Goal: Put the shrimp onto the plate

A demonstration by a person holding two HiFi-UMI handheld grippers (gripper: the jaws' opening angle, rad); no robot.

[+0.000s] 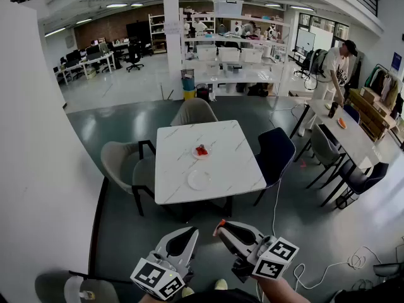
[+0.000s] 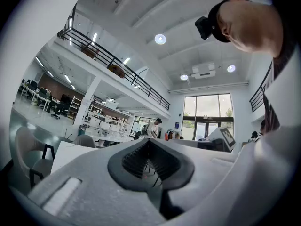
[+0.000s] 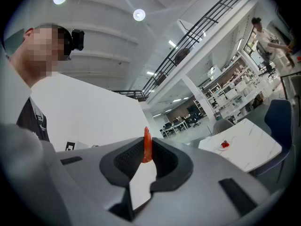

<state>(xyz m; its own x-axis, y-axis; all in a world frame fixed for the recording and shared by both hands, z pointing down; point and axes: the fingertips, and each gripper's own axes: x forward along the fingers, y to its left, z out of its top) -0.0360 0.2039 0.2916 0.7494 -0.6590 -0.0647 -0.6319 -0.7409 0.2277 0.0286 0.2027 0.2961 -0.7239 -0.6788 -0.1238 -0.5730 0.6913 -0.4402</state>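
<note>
In the head view my right gripper (image 1: 221,227) is low in the frame, shut on a small orange-red shrimp (image 1: 219,223) that sticks out at its tips. The right gripper view shows the shrimp (image 3: 146,142) standing upright between the shut jaws of that gripper (image 3: 146,150). My left gripper (image 1: 192,232) is beside it, shut with nothing in it, as the left gripper view (image 2: 149,149) also shows. Far ahead, a white marble table (image 1: 233,163) carries an empty white plate (image 1: 199,180) and a small plate with red food (image 1: 201,151).
Chairs ring the table: grey ones (image 1: 120,163) on the left, a dark blue one (image 1: 273,151) on the right, a beige one (image 1: 193,111) behind. A white wall (image 1: 38,169) runs along my left. A person (image 1: 334,68) stands at another table; cables (image 1: 315,273) lie on the floor.
</note>
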